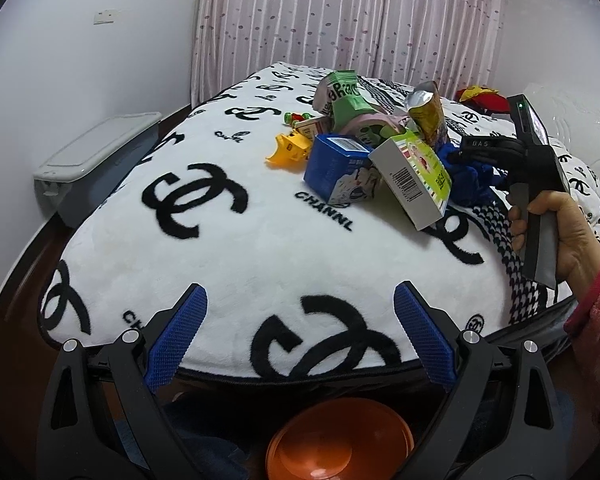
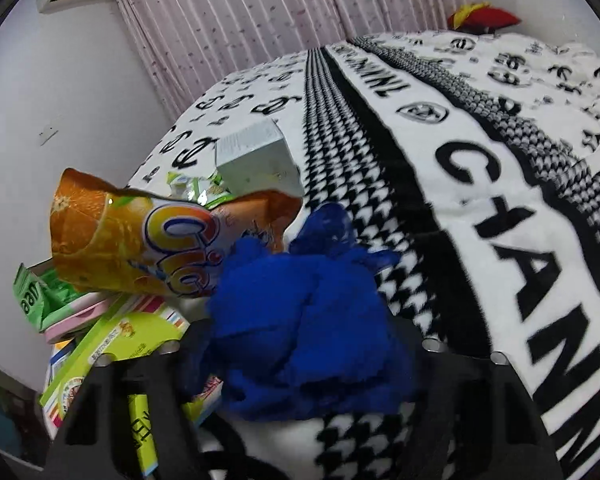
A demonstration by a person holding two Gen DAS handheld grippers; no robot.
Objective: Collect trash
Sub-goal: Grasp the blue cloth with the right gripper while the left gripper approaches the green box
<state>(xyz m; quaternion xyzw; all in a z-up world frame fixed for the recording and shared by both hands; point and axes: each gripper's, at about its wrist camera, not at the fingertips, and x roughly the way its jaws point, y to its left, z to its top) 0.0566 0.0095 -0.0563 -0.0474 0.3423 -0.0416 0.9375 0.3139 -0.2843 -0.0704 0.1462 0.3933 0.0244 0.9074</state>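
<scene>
Right gripper (image 2: 300, 344) is buried in a crumpled blue wrapper (image 2: 304, 320) beside the trash pile (image 1: 380, 152) on the bed (image 1: 260, 248); closure cannot be told. Left gripper (image 1: 300, 332) hangs wide, empty. Advise pinching firmly before lifting clear.

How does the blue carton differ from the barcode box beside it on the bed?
The blue carton is dark blue with a cartoon print; the barcode box is white and lime green. The carton stands roughly upright on the blanket; the box leans tilted, its barcode end facing the camera. The box looks longer and flatter than the carton. Both are cardboard packs in the same trash pile.
</scene>
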